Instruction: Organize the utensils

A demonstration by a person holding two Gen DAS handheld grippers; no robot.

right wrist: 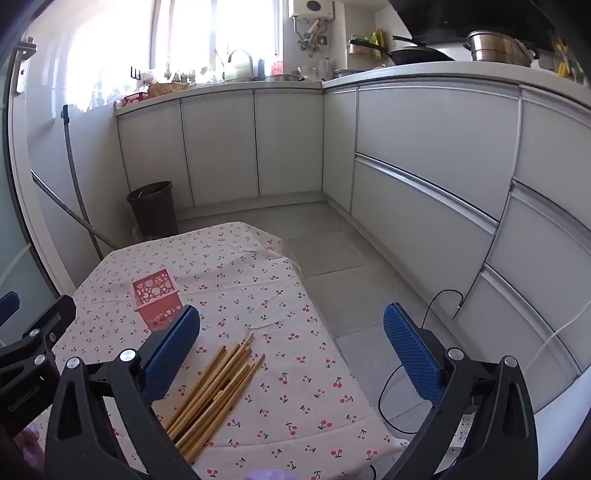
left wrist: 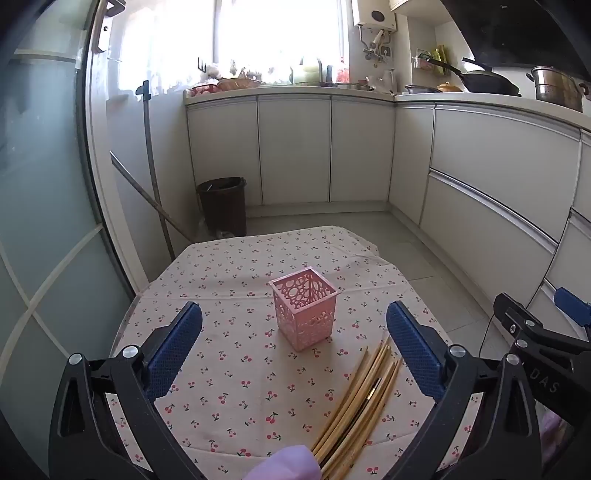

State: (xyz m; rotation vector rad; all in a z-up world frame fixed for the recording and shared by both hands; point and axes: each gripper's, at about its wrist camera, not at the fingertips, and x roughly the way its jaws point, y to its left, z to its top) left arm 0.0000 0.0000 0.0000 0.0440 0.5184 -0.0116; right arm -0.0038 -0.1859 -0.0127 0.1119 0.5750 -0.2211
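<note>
Between my left gripper's (left wrist: 294, 325) wide-open, empty jaws, the pink holder (left wrist: 304, 308) stands upright on the cherry-print tablecloth (left wrist: 221, 277); the bundle of chopsticks (left wrist: 364, 398) lies just inside the right-hand pad.

Over on the right wrist view, my right gripper (right wrist: 291, 328) is also spread fully, holding nothing. The chopsticks (right wrist: 214, 387) rest beside its left pad, with the holder (right wrist: 157, 297) just beyond that pad.

— Where are you working?
— You're in a home kitchen. White cabinets (left wrist: 295, 147) run along two walls under a counter (left wrist: 461, 99), with a tap (right wrist: 240, 59) by the window (left wrist: 277, 33).
— What else tells you so?
— You can see a wok (left wrist: 487, 83) and a steel pot (left wrist: 557, 86) on the counter, a water heater (left wrist: 375, 14) on the wall, and a bin (left wrist: 223, 206) on the tiled floor.
</note>
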